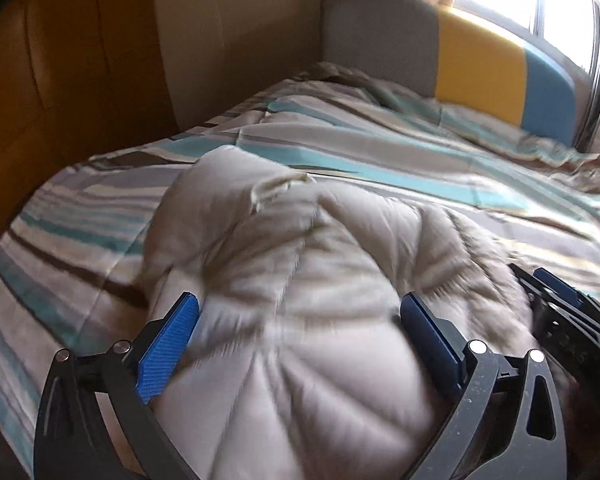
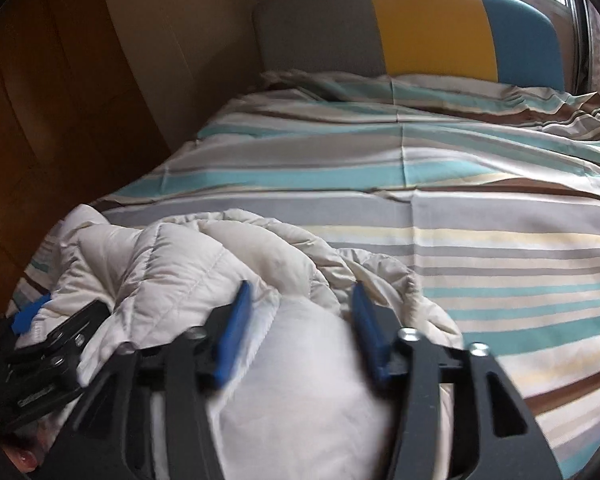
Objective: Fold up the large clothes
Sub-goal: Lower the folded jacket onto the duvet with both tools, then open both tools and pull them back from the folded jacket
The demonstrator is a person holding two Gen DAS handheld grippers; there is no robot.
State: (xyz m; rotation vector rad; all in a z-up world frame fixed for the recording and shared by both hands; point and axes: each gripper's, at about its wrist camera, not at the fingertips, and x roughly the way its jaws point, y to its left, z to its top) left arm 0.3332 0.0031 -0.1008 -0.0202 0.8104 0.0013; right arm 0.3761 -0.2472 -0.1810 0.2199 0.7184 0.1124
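A cream quilted puffer jacket [image 1: 300,264] lies bunched on the striped bed cover [image 1: 80,216]. My left gripper [image 1: 300,320] is open, its blue pads on either side of a bulge of the jacket. My right gripper [image 2: 300,300] is open too, straddling the jacket [image 2: 204,256] near its right part. Each gripper shows in the other's view: the right gripper [image 1: 560,312] at the right edge, the left gripper [image 2: 40,332] at the lower left.
The bed cover [image 2: 480,240] stretches to a grey, yellow and blue headboard [image 2: 428,28] with a striped pillow [image 2: 480,92] in front. A wooden wardrobe [image 1: 60,80] stands left of the bed. A bright window [image 1: 540,4] is behind the headboard.
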